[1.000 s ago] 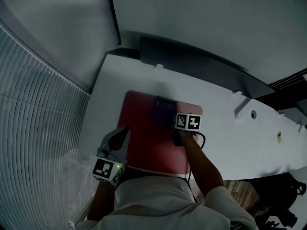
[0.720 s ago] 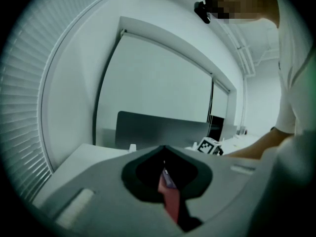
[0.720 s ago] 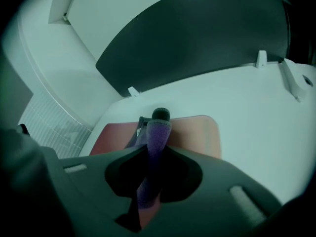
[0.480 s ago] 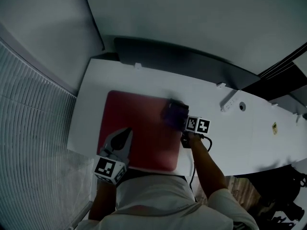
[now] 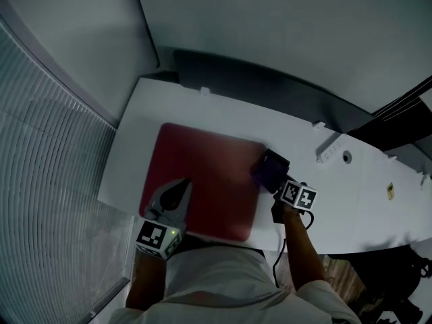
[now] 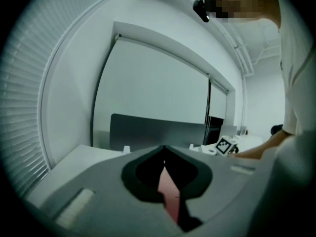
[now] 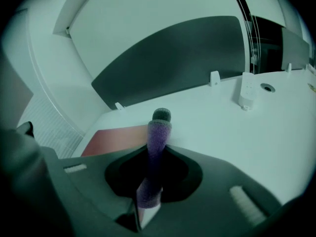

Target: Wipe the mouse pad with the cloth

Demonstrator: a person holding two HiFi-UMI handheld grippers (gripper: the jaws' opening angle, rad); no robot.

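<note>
left gripper [image 5: 181,185]: jaws together, nothing between them, at the near-left part of the red mouse pad [image 5: 209,174] | right gripper [image 5: 275,183]: clamped on purple cloth [image 5: 268,169] | cloth: at pad's right edge, seemingly partly over the white table [image 5: 364,201]

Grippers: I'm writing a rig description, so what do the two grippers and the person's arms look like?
The left gripper has grey jaws tapering to a point and a cube with black-and-white square markers and a small green light. The right gripper has similar grey jaws and its own cube, and a black cable trails from it. The person wears a light short-sleeved shirt.
</note>
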